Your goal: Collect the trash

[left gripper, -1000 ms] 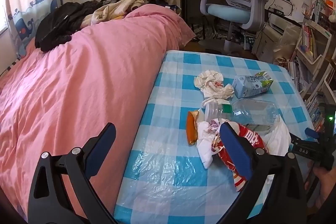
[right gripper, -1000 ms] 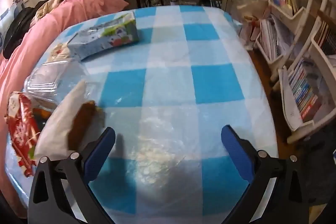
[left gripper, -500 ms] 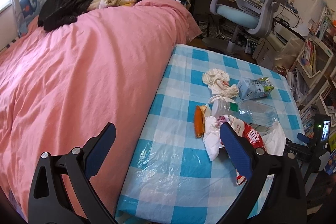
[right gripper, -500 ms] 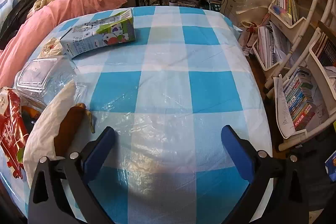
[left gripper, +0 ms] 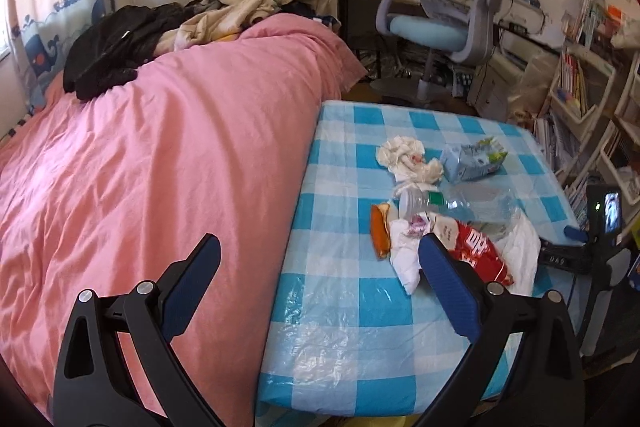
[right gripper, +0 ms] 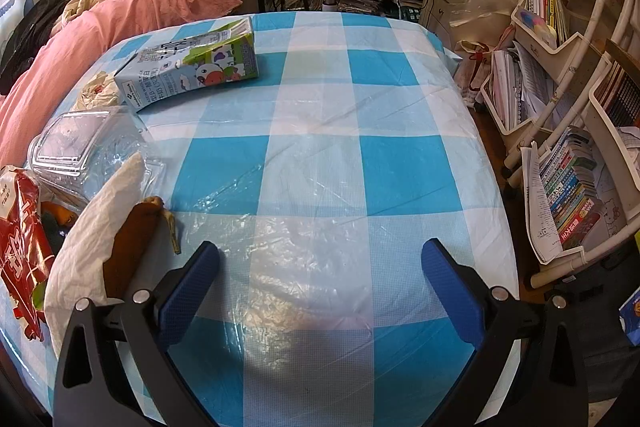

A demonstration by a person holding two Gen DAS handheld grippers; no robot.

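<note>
Left gripper [left gripper: 318,267], seen from the left wrist: jaws spread wide, nothing between them, held above the seam where the pink bedspread [left gripper: 160,155] meets the blue-and-white checked tablecloth [left gripper: 352,315]. Ahead and right of the tool, one cluster of trash on the cloth. Counted: one milk carton [left gripper: 472,161] lying flat at the far end; one crumpled tissue wad [left gripper: 406,157] just left of the carton; one clear plastic bottle [left gripper: 452,201] on its side nearer in; one orange wrapper [left gripper: 379,233] at the left edge of the heap; one red snack bag [left gripper: 478,247] touching the tip of the right finger [left gripper: 448,291] in the frame; one white plastic bag [left gripper: 520,251] behind that. One more white crumpled piece [left gripper: 406,259] just left of that finger. At far right, the other tool, only partly visible. One grey-and-blue desk chair [left gripper: 444,15] beyond the table.

Right gripper [right gripper: 320,281], seen from the right wrist: also wide apart and empty, over a bare stretch of the tablecloth [right gripper: 392,163] near its close edge. All trash lying left of the tool. Counted: one milk carton [right gripper: 192,67] far ahead and left; one tissue wad [right gripper: 96,93] beside it; one clear plastic container [right gripper: 80,151] nearer; one red snack bag [right gripper: 20,239] at the left border; one white plastic bag [right gripper: 92,239] just beside the left finger [right gripper: 188,295], with one brown banana peel [right gripper: 136,239] lying against it, its tip near that finger. Shelves of books [right gripper: 568,195] to the right of the table.
</note>
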